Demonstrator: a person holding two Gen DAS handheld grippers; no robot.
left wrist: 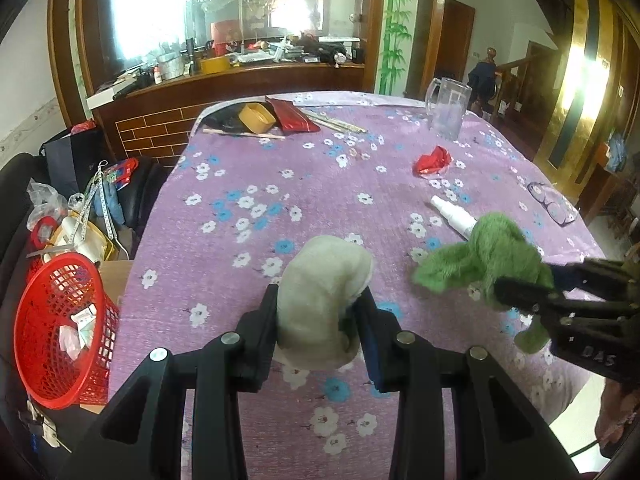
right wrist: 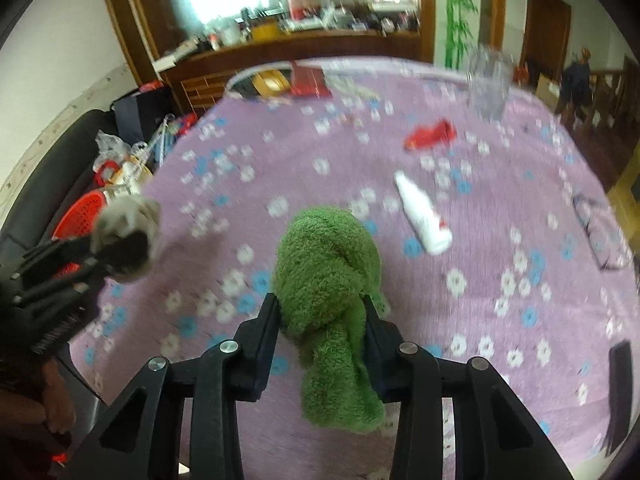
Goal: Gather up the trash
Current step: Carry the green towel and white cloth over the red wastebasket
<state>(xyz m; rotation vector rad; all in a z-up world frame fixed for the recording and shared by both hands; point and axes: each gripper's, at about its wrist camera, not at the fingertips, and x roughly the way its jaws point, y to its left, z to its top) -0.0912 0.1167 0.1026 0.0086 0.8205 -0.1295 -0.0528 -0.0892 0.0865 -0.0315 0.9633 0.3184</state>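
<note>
Both wrist views overlook the same table (left wrist: 320, 184).

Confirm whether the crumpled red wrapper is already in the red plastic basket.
No, the crumpled red wrapper lies on the purple floral tablecloth.

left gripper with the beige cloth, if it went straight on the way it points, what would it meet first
Probably the bare purple tablecloth: the left gripper, shut on the beige cloth, points down at an empty patch. Depth is hard to judge.
</note>
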